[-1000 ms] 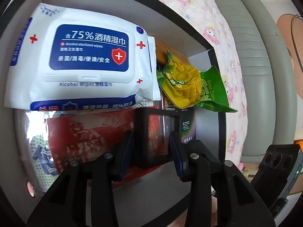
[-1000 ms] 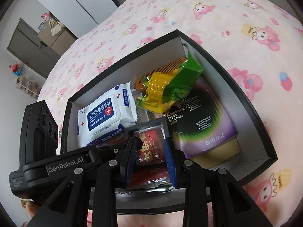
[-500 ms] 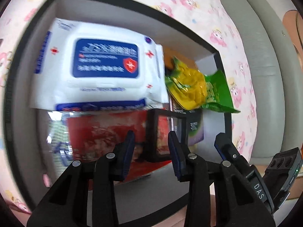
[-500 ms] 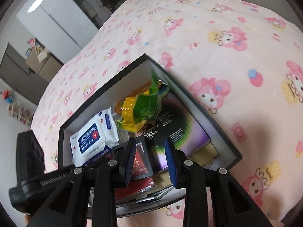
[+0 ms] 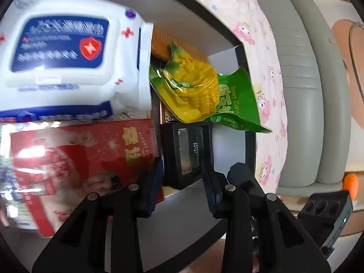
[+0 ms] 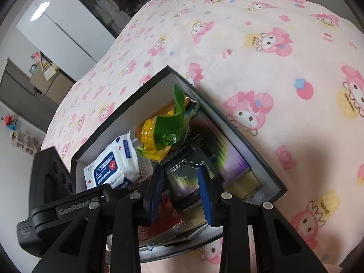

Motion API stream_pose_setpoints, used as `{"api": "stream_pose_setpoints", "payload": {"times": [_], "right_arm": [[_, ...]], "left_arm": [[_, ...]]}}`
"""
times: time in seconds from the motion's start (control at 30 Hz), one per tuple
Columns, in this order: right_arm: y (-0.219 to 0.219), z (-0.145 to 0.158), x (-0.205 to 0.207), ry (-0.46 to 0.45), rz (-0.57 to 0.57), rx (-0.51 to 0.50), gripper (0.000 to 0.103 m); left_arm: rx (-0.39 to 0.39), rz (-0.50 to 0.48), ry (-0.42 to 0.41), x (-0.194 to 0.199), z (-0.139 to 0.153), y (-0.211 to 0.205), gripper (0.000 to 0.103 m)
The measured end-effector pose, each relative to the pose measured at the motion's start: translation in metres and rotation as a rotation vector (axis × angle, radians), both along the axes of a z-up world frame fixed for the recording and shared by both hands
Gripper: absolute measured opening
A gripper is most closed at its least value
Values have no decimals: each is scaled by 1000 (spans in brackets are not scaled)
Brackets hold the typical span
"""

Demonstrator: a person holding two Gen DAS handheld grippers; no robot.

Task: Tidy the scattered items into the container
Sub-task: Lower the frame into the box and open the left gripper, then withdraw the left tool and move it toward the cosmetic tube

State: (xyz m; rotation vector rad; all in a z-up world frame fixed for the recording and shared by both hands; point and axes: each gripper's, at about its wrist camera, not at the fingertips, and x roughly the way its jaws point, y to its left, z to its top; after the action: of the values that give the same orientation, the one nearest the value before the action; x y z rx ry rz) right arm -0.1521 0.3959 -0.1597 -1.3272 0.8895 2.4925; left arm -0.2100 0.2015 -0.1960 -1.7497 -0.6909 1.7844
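Both cams have shifted since 1 s ago: right wrist pulled back and up, so more bedspread shows and the box sits lower in its view; left wrist slid in closer over the wipes, which blur.

Bed carries everything, pink cartoon print, no loose items visible on it. Box, black rim w/ pale walls, lies near the bed's near edge and holds all the task items seen.

Inside, big to small:
- red packet at near-left corner, flat, glossy.
- wipes pack along far-left wall, lying over the red packet's far edge.
- screen-protector box flat along right wall.
- corn snack in green pouch, on top of the protector box, leaning toward far-right corner; comb under it.
- small black case, between both claws, resting tilted on the stack, prob. no flat spot left.

Left gripper: spread, pads either side of case, gap visible, not pinching. Right gripper: also spread around the same case, no contact I can confirm.

Obstructions: the 2 grippers crowd each other at the near wall; corn pouch overhangs the case's far side.
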Motion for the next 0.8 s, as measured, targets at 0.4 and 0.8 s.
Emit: {"api": "stream_pose_setpoints", "payload": {"times": [0.4,0.8], "right_arm": [[-46,14,-3,16,177,150,33],[-119,45,16,127,339,319,33]], "left_arm": [[-66,17,171,28,45,-48,34],[-141,82,268,44,74,-93,34]]}}
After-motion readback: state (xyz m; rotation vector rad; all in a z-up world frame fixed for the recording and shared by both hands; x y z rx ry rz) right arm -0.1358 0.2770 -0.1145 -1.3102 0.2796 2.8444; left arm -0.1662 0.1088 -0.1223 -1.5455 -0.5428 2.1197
